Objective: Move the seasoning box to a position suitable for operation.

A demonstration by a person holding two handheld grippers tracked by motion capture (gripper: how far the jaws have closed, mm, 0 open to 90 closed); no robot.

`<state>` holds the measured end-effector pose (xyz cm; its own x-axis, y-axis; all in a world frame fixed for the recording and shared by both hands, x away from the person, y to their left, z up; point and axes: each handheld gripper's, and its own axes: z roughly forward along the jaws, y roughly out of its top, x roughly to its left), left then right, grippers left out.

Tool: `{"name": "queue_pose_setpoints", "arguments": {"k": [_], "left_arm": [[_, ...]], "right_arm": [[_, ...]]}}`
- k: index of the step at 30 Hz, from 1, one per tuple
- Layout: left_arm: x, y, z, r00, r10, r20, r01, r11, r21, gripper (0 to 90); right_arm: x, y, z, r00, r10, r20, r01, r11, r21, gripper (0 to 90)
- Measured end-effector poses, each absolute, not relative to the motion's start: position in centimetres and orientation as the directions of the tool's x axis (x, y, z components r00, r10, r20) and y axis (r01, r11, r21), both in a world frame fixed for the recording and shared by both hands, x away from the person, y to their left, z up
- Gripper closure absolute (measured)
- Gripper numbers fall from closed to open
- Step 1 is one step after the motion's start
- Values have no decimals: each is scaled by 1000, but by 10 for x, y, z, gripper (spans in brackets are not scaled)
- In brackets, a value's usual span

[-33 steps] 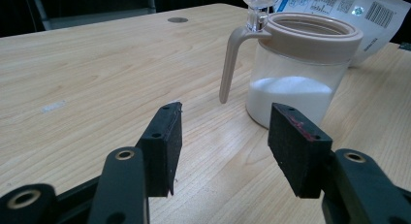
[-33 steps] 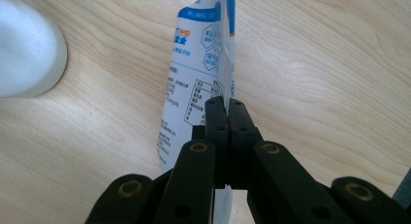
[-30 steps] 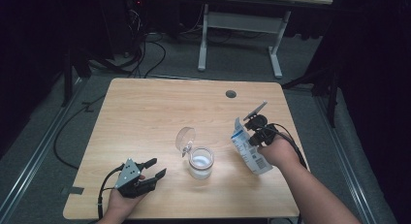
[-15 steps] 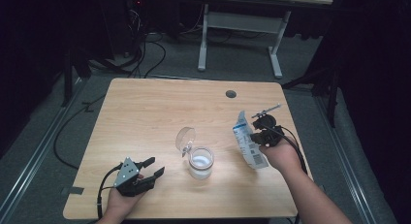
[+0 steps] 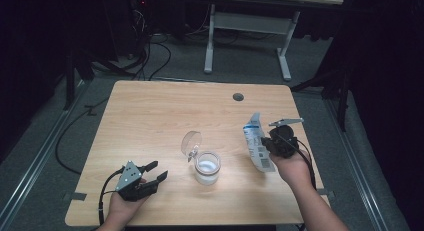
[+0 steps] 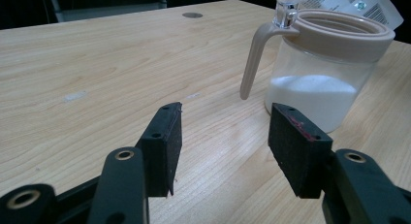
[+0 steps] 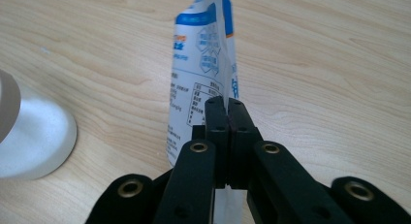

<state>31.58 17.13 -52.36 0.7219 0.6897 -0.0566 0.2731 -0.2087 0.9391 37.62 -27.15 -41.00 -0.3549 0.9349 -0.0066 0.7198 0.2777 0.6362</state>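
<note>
A clear jar point(image 5: 207, 167) with a tan rim, part full of white powder, stands near the table's front middle, its hinged clear lid point(image 5: 190, 143) flipped up to the left. In the left gripper view the jar point(image 6: 324, 69) sits just beyond the right jaw. My left gripper point(image 5: 153, 172) rests at the front left, open, nothing between its fingers point(image 6: 162, 142). My right gripper point(image 5: 265, 145) is shut on a white and blue pouch point(image 5: 257, 147), held to the right of the jar. The right gripper view has the pouch point(image 7: 203, 73) pinched near its lower part.
A light wooden table point(image 5: 150, 116) has a round cable hole point(image 5: 238, 97) near its far edge. Cables lie on the grey floor point(image 5: 60, 141) at left. A white desk frame point(image 5: 250, 26) stands beyond the table.
My right hand has carried the pouch a little to the right and lowered it, away from the jar. The left gripper has stayed put.
</note>
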Motion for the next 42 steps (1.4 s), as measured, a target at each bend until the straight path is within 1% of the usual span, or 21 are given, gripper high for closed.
{"name": "queue_pose_setpoints", "arguments": {"k": [4,15,24,28,35,42], "left_arm": [[317,172,-524,723,690,-43,268,-222,938,463],[322,178,-525,708,704,-58,285,-210,935,463],[324,183,-528,693,717,-74,301,-194,934,463],[324,183,-529,689,721,-73,300,-191,935,461],[325,187,-530,664,742,-95,306,-154,939,456],[326,185,-531,653,753,-80,315,-173,933,454]], "right_arm": [[370,-277,-413,-347,938,9,697,252,671,900],[356,-286,-423,-326,944,58,642,176,746,900],[340,-283,-432,-335,942,39,565,167,808,900],[336,-286,-437,-329,943,48,534,144,833,900],[330,-292,-449,-328,940,95,470,75,879,900],[327,-292,-464,-350,927,132,417,28,909,900]]}}
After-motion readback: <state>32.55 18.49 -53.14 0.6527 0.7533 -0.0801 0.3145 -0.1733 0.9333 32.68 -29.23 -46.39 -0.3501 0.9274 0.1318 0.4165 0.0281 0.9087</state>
